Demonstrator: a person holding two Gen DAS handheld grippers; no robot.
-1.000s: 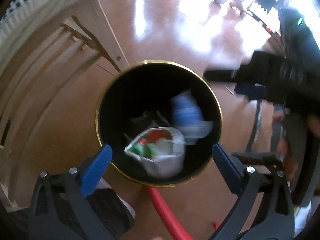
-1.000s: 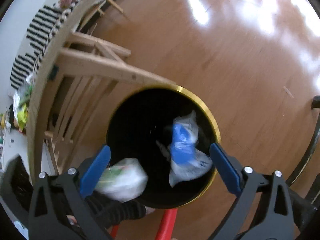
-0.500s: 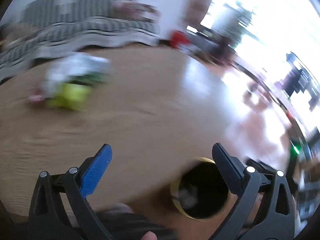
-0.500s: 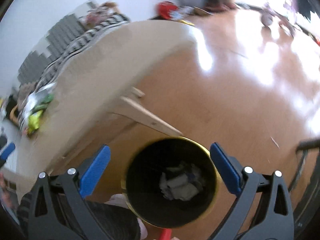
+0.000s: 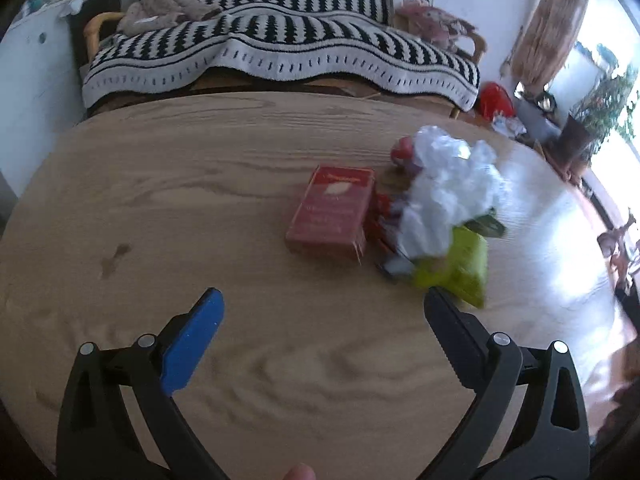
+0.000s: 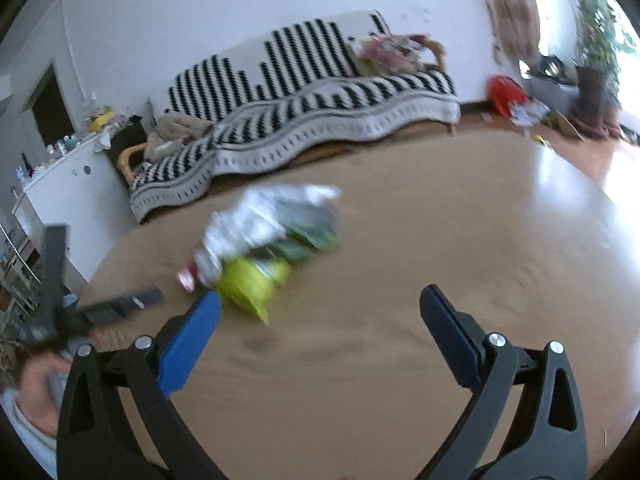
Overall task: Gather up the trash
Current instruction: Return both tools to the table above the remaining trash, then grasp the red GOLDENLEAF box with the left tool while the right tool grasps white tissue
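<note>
On the round wooden table [image 5: 200, 200] lies a pile of trash: a red carton [image 5: 332, 212], a crumpled white plastic bag [image 5: 448, 184] and a lime-green packet [image 5: 460, 268]. My left gripper [image 5: 320, 312] hovers open over the table, just short of the pile, with the green packet near its right fingertip. In the right wrist view the same white bag [image 6: 272, 216] and green packet [image 6: 252, 284] lie blurred ahead of my right gripper [image 6: 320, 312], which is open and holds nothing. The green packet sits beside the right gripper's left fingertip. The trash bin is out of sight.
A sofa with a black-and-white striped blanket [image 5: 280, 40] stands behind the table. The left hand with its gripper [image 6: 60, 320] shows at the left edge of the right wrist view. A white cabinet [image 6: 68, 184] is at the far left, floor clutter at the far right.
Both grippers have swung up from over the black bin, where trash dropped in, to the tabletop. The bin has left both views and the pile of trash is now in front.
</note>
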